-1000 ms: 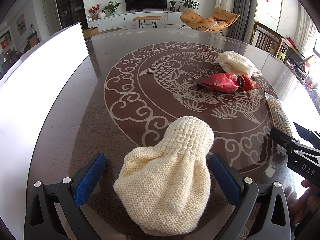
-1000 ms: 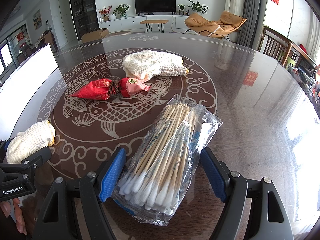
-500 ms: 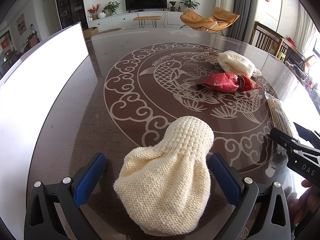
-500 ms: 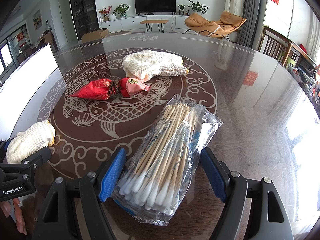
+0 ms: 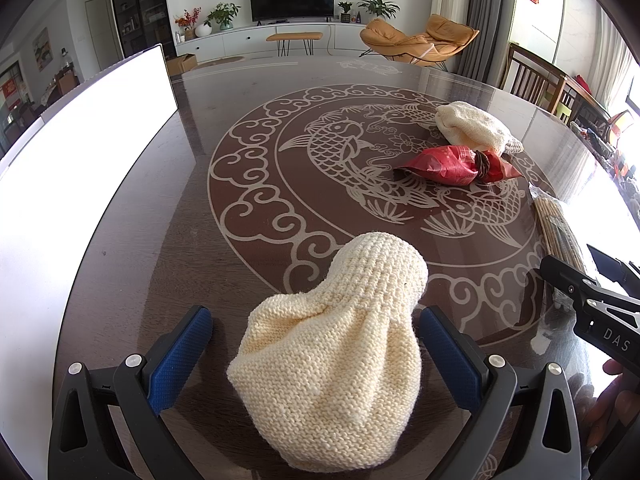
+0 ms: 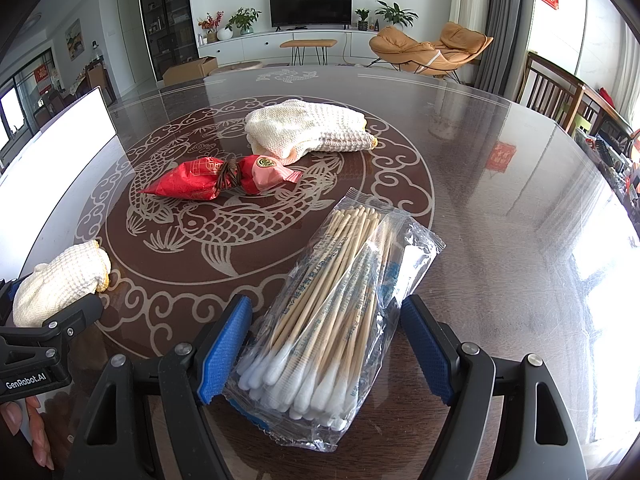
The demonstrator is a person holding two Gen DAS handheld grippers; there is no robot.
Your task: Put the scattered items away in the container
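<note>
Both pickups are lined up but not yet made. At nine o'clock a white container [image 5: 80, 168] waits at the counter [image 5: 248, 120] edge. The left tool [image 5: 312, 344] stands released, its blue pads either side of a cream knitted glove [image 5: 340, 344], slumped and soft, not pressing it. Toward one o'clock lie a red wrapped packet [image 6: 216, 182] and a second knitted glove [image 6: 308, 130]. The right tool [image 6: 324, 344] is likewise released around a clear crinkly bag of cotton swabs [image 6: 332, 312], lying at six o'clock. Next, I judge, each tool must clench, lift and carry leftward to the container.
</note>
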